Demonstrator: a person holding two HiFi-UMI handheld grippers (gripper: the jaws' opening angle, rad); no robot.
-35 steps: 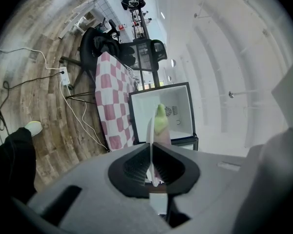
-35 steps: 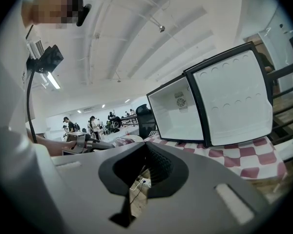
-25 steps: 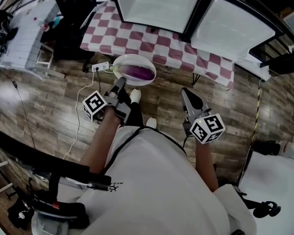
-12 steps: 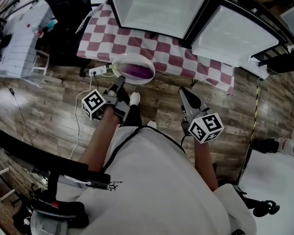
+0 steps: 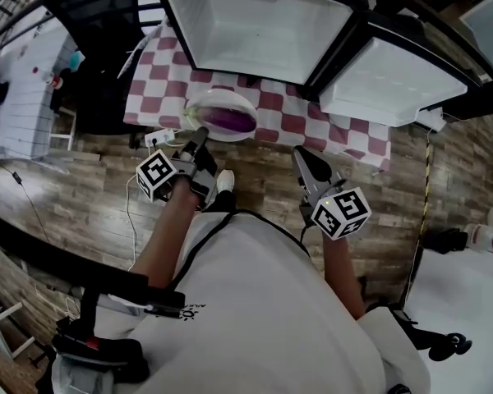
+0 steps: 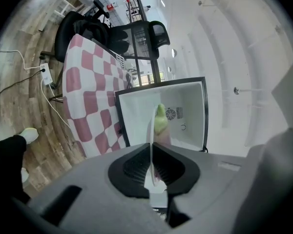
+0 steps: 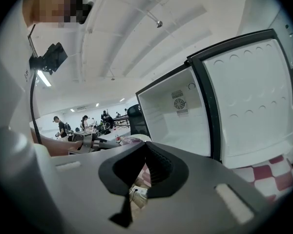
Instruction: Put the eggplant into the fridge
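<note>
fridge [image 5: 263, 23] open; left gripper [image 5: 201, 134] pinches eggplant [image 5: 230, 121] plate [image 5: 216, 98]

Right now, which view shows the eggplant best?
The head view: the purple eggplant lies whole on the plate. The left gripper view shows only its green stem end past the edge-on plate; the right gripper view gives an unclear glimpse.

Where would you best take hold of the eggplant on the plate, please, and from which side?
I'd grip the purple mid-body of the eggplant, across its width, coming from above with the right gripper: it lies flat along the plate, whose near rim the left gripper clamps.
</note>
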